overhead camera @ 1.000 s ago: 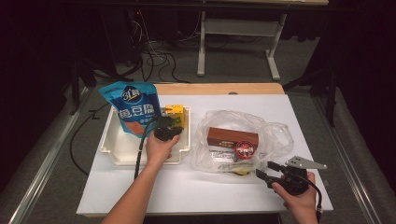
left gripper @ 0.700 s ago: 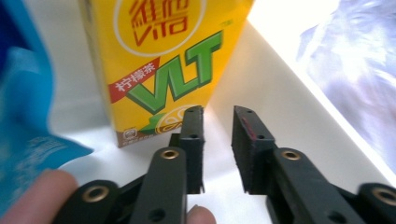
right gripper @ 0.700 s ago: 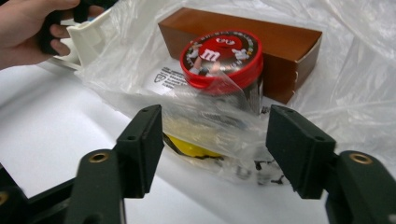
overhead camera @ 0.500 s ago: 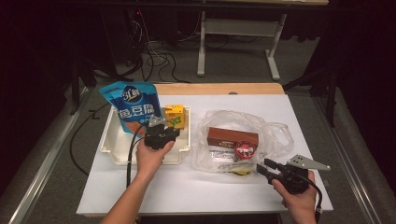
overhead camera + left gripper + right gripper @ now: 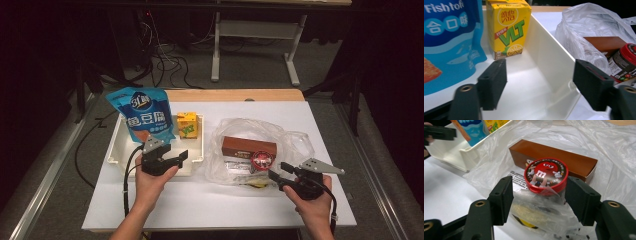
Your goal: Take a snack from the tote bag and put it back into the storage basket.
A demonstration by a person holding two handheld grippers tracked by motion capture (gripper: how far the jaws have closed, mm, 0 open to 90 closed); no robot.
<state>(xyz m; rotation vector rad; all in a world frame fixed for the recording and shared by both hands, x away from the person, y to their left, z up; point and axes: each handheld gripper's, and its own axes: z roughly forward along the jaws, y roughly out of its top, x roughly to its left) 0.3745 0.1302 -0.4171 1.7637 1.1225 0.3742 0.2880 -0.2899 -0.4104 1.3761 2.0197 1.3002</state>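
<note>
The yellow drink carton [image 5: 508,27] stands upright at the far right end of the white tray [image 5: 197,155], green "VLT" lettering and a lemon picture on its front, just beside the blue snack pouch [image 5: 144,117] that leans at the tray's left; nothing touches the carton. The red-lidded round candy tub [image 5: 546,175] lies tipped inside the open clear plastic bag [image 5: 295,142], its cartoon-printed lid facing up and forward; it rests against the long brown box [image 5: 571,161] behind it, with a crumpled wrapper under its near side.
</note>
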